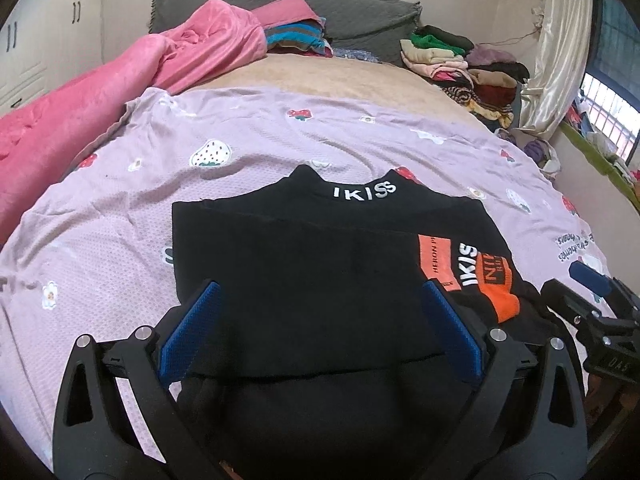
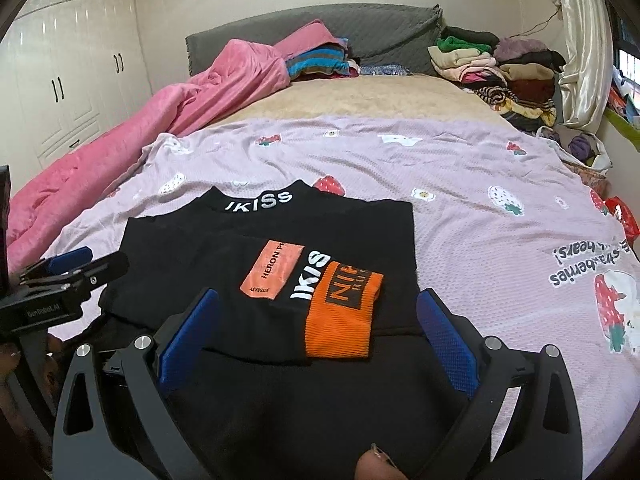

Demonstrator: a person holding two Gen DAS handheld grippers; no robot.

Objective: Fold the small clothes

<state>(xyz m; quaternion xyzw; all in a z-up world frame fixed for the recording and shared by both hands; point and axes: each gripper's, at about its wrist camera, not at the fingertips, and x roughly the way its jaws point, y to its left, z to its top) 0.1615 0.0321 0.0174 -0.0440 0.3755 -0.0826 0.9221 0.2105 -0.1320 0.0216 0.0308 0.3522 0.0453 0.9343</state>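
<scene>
On the bed, over a lilac strawberry sheet (image 1: 248,136), lies the black top (image 1: 304,264), collar away, sleeves folded in, orange cuff (image 2: 344,316) on top. Judged partly folded: side folds look done, the final fold up from the hem seems left. Left tool (image 1: 320,328) and right tool (image 2: 320,328) both stand wide open above the near hem, holding nothing. Pink blanket (image 1: 120,76) at left, stacked clothes (image 1: 472,68) at the far right by the curtain (image 1: 560,40); white wardrobe (image 2: 72,72) behind.

Both wrist cams sit low & close, side by side, tilted down over same black top (image 1: 304,264), facing headboard (image 2: 360,36).
</scene>
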